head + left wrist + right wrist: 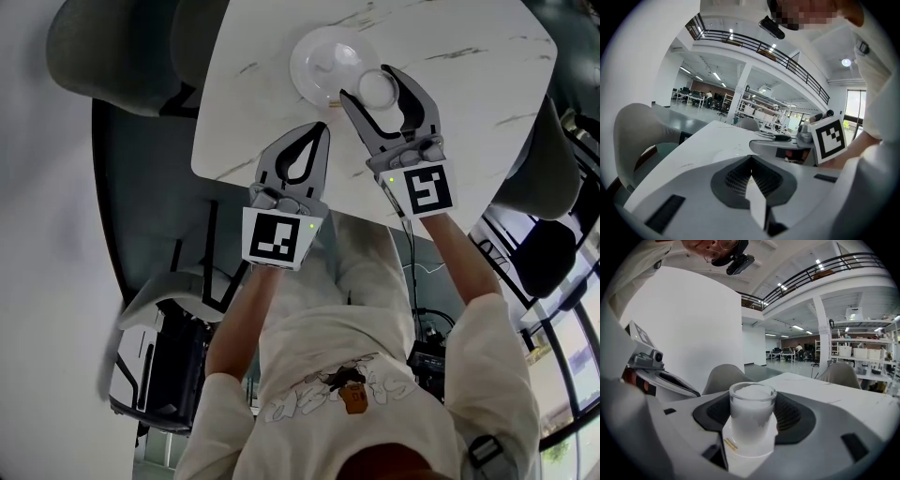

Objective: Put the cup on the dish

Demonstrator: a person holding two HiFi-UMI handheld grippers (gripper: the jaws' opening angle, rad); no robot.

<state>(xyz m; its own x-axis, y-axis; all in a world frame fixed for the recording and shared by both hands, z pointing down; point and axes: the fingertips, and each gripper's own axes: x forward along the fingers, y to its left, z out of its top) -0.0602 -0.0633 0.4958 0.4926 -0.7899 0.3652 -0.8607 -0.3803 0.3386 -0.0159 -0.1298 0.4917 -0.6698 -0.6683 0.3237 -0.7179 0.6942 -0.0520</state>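
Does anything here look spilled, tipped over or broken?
Nothing stands out. The cup stands upright in the right gripper, by the rim of the dish, and the table shows no spill. The left gripper is shut and empty.

Lab hall, mezzanine railing [754, 44], shelving racks [761, 101], desks [689, 96]

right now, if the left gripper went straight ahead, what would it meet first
Probably the near rim of the dish: the left gripper, shut and empty, points at it. Height unclear.
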